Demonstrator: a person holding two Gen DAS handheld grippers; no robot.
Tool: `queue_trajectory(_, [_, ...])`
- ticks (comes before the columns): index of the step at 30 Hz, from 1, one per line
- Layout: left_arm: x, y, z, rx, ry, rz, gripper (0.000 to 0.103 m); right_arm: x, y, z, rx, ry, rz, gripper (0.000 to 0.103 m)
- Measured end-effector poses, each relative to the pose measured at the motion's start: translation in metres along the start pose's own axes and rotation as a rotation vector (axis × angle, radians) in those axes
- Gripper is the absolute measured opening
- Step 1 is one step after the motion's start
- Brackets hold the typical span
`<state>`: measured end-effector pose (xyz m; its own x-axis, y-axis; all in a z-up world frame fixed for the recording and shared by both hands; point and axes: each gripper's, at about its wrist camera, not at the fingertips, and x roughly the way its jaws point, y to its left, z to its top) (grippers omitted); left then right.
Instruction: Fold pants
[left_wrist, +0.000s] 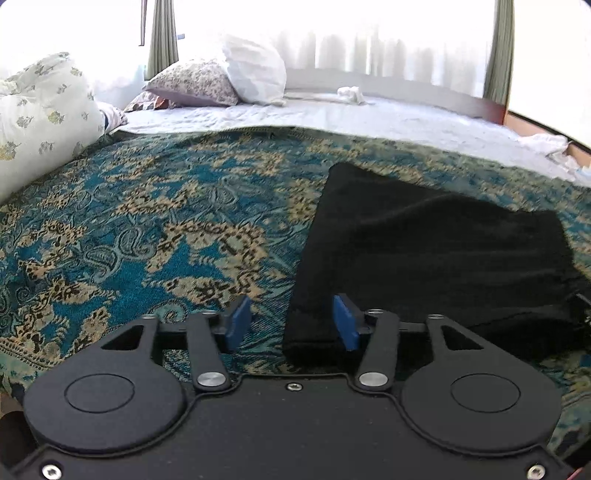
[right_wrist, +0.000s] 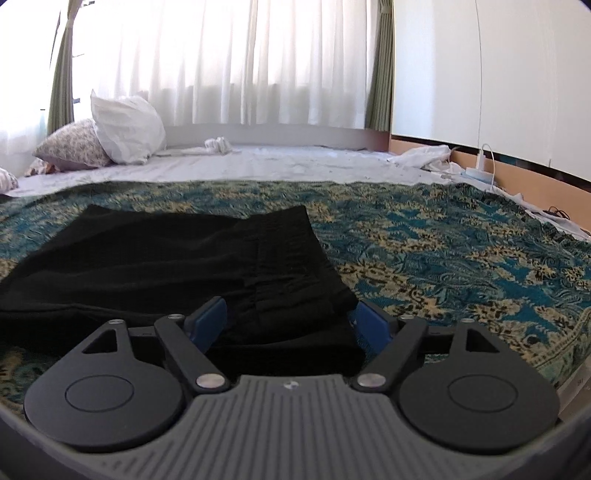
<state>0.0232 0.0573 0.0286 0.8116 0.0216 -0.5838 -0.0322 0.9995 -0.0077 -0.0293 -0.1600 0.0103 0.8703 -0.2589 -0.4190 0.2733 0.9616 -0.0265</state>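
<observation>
Risk, left side: the left gripper is held with its jaws wide apart and nothing between them. Its blue right finger pad is seen over the near left corner of the black knit pants; the left pad is over bare bedspread. If the jaws were closed here, only the corner edge would probably be caught, or the teal-and-gold paisley woven bedspread pinched along with it, and the stack could be dragged askew. Whether the pad touches cloth cannot be told.

Risk, right side: the right gripper is likewise spread wide and empty, with the near right end of the pants lying in the gap between its pads. The ribbed waistband area is seen just ahead. A grab of the top layer alone would likely peel the fold open; the soft knit is judged prone to slip and sag.

Position: the pants are lying already folded into a flat dark bundle near the front edge of the bedspread, roughly mid-width, between the two grippers. Floral and white pillows are well apart, at the far left of the bed.
</observation>
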Motion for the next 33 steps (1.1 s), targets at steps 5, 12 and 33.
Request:
queue_trajectory(5, [-0.020,-0.015,0.001,0.048,-0.035,-0.040,0.079,-0.017,0.002,0.006,-0.013,-0.016,0.038,0.090])
queue_trajectory(12, [-0.034,-0.035,-0.009,0.079,-0.037,-0.107,0.101,-0.034,0.007,0.003,-0.024,-0.010,0.107,0.103])
queue_trajectory(33, [-0.018,-0.051,-0.045,0.103,0.061,-0.102,0.103,-0.024,0.019,-0.023,-0.100,0.114,0.135,0.103])
